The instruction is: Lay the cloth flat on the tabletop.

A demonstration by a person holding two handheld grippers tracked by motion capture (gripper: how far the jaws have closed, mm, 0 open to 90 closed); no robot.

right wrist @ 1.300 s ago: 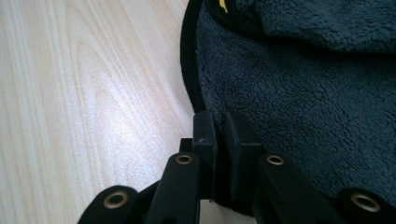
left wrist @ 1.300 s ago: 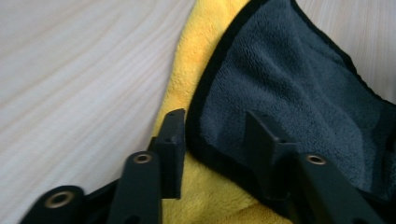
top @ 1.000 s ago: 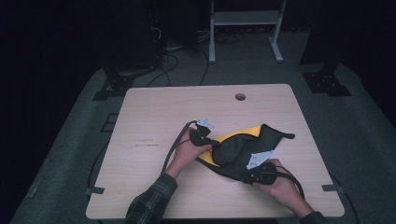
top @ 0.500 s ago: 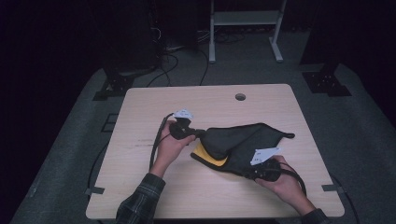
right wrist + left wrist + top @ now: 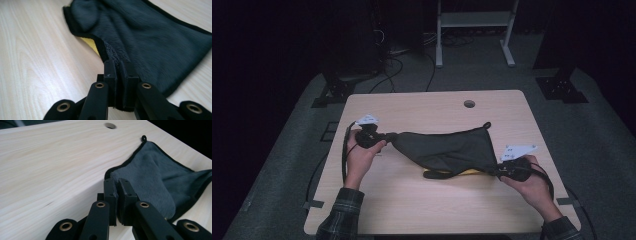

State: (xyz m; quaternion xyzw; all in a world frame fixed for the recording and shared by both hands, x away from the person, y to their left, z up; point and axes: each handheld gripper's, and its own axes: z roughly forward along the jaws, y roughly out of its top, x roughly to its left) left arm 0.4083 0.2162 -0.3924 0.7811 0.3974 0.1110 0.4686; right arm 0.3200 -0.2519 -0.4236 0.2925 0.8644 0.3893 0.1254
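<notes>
Cloth stretches between two hands across the near half of the pale wooden table point(image 5: 412, 200): a dark grey fleecy cloth with a black bound hem and a yellow underside point(image 5: 447, 149), pulled out long from left to right. The left claw point(image 5: 388, 137) is pinched tight on the cloth's left corner, and in the left gripper view its two black jaws stand closed with the hem caught between them. The right claw point(image 5: 493, 171) is clamped on the opposite corner near the table's right front; the right gripper view shows the plush pile squeezed between its jaws, with a sliver of yellow peeking out just beside the hem. A small black hanging loop point(image 5: 486, 124) sits at the cloth's far corner, lying flat on the wood.

Room to move is generous. The whole far half of the table lies bare up to a small round cable hole point(image 5: 469, 104) near the back edge, well apart from the cloth. The left hand point(image 5: 359, 156) is near the table's left edge, and the right hand point(image 5: 532, 184) is close to the right front corner, so little wood remains outward of either. Beyond the table, grey floor matting point(image 5: 287, 165) surrounds it.

Writing on the grey plates atop the grippers is too small to read.
</notes>
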